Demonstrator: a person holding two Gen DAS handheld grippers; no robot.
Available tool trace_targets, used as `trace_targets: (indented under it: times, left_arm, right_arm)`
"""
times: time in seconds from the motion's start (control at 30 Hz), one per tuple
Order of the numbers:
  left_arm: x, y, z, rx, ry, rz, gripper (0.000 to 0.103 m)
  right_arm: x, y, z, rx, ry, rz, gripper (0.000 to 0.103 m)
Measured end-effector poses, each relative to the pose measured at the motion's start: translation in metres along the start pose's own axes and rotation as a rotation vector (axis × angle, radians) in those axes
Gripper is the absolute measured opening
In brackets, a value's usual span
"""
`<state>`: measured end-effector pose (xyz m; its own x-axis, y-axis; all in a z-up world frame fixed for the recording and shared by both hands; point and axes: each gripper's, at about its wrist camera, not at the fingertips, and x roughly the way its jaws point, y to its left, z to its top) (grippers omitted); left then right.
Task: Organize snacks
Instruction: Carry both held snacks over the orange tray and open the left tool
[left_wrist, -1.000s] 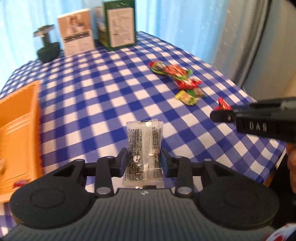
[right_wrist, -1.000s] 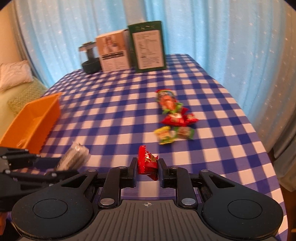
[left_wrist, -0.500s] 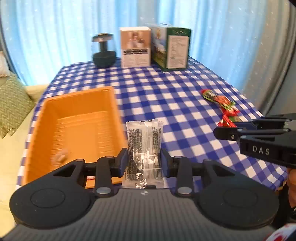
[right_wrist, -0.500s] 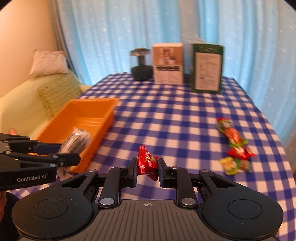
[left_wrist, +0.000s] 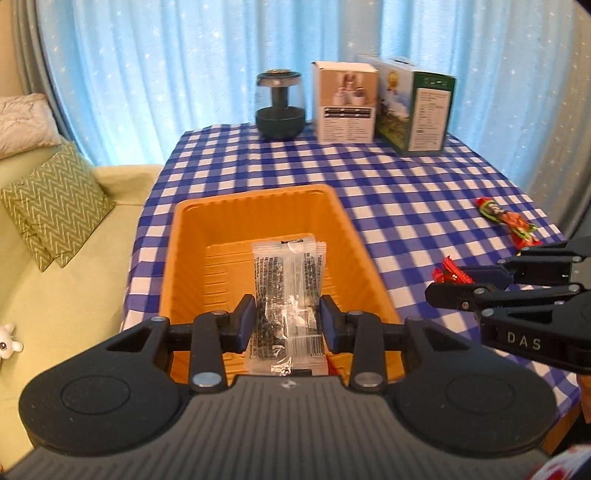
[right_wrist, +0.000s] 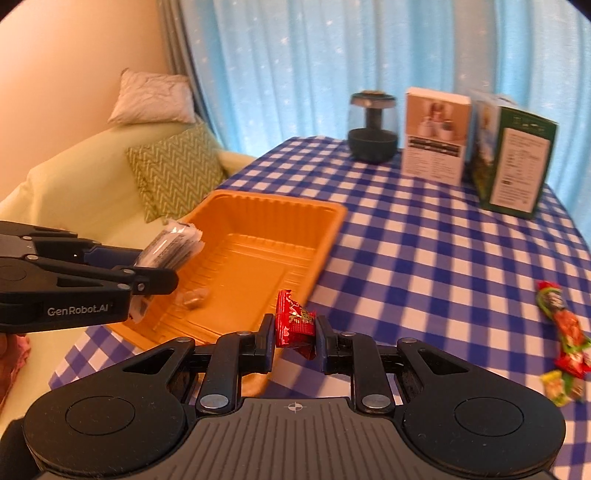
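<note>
Counter, covered in a blue-and-white checked cloth, with a pale green sofa and zigzag cushion at its side.

Orange tray, rectangular, ribbed floor, stood near the counter's sofa-side edge; one small clear-wrapped piece lay on its floor.

Green box and white box, upright and side by side at the far end, a dark glass-domed jar next to the white one.

Left gripper, fingers pinching a clear packet of dark snack upright by its lower half, held above the tray's near end.

Right gripper, fingers pinching a small red candy wrapper, held over the tray's near right rim.

Loose snacks, red, green and yellow wrappers in a short line, lay on the cloth well apart from the tray, toward the right edge.
</note>
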<state>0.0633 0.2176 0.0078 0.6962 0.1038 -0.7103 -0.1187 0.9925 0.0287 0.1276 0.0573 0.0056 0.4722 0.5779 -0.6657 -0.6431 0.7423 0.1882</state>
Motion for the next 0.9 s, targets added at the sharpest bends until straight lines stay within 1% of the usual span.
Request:
trace_targets:
  times: [0.1,0.33,0.67,0.9]
  left_arm:
    - [0.009,0.010,0.000,0.000,0.017,0.009,0.034]
    - [0.033,0.025,-0.002,-0.016,0.054,0.001,0.034]
    - [0.058,0.032,-0.002,-0.038,0.088,-0.023,0.035]
    - [0.050,0.038,-0.003,-0.050,0.073,0.004,0.035]
  right_arm:
    - [0.014,0.004,0.006,0.002,0.013,0.017,0.022]
    - [0.036,0.007,0.014,0.005,0.031,0.034,0.022]
    - [0.048,0.000,0.016,0.032,0.045,0.028,0.022]
    - [0.050,0.003,0.016,0.031,0.050,0.040,0.022]
